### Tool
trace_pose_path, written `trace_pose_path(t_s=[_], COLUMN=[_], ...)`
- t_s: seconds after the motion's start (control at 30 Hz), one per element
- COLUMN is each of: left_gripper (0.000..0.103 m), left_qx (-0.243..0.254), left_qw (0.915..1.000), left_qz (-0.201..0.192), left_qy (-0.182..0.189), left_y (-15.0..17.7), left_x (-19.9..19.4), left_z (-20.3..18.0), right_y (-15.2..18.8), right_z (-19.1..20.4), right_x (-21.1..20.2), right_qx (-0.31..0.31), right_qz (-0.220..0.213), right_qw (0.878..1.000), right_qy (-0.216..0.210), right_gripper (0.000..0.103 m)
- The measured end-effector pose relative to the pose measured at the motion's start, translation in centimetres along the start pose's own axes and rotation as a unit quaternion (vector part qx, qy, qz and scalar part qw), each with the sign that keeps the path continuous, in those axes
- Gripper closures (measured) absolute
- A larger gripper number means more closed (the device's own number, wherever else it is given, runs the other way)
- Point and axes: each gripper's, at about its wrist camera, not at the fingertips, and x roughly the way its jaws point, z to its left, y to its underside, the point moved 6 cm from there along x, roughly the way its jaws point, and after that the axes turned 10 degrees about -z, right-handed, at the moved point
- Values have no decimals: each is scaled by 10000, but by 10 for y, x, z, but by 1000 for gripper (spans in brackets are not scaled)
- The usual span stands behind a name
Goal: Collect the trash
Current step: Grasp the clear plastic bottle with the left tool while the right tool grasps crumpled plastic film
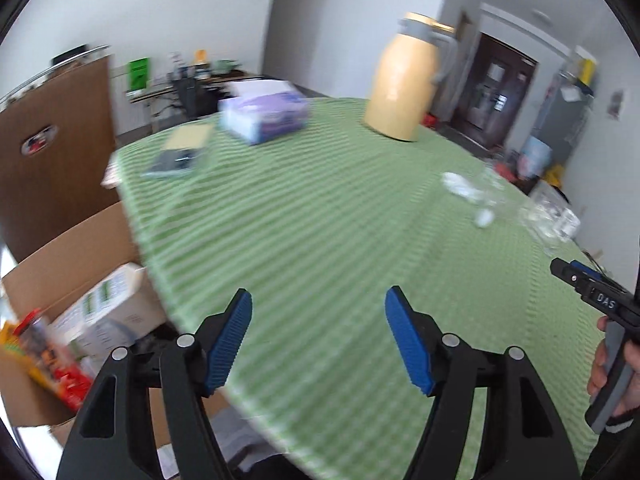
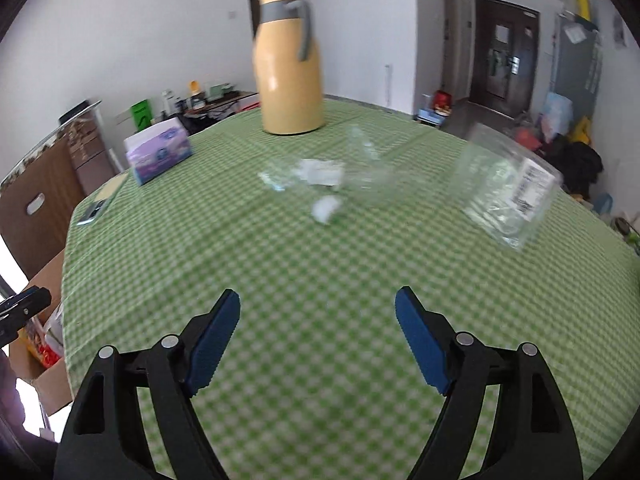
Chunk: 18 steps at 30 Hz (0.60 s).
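Two grippers, left gripper (image 1: 318,336) and right gripper (image 2: 318,338), spread wide, empty, above green tablecloth (image 2: 280,264); crumpled tissue (image 2: 326,206) mid-table beside clear wrapper (image 2: 360,164); we should descend straight, straddle tissue, pinch firmly; box (image 1: 60,280) waits left.

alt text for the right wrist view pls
An open, empty right hand-held gripper hovers over a green checked tablecloth. Ahead lie crumpled white scraps and a clear plastic container, with a yellow jug and a purple tissue box farther back.
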Motion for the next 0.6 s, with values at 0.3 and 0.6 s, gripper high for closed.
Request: trace_pose_path(t_s=[0.3,0.6], left_gripper=[35,20], left_qx=[389,245], left_qw=[9965,9952], left_qz=[233,399], left_qy=[708,860], left_y=[0,-5], left_x=[56,102], left_z=[-130,-164], right_y=[4,-4], right_z=[-137,-176], right_x=[-33,-22], right_qx=[850,1136], right_qz=[-137,-252], right_qw=[9929,9891], right_qy=[818,905], right_gripper=[26,26])
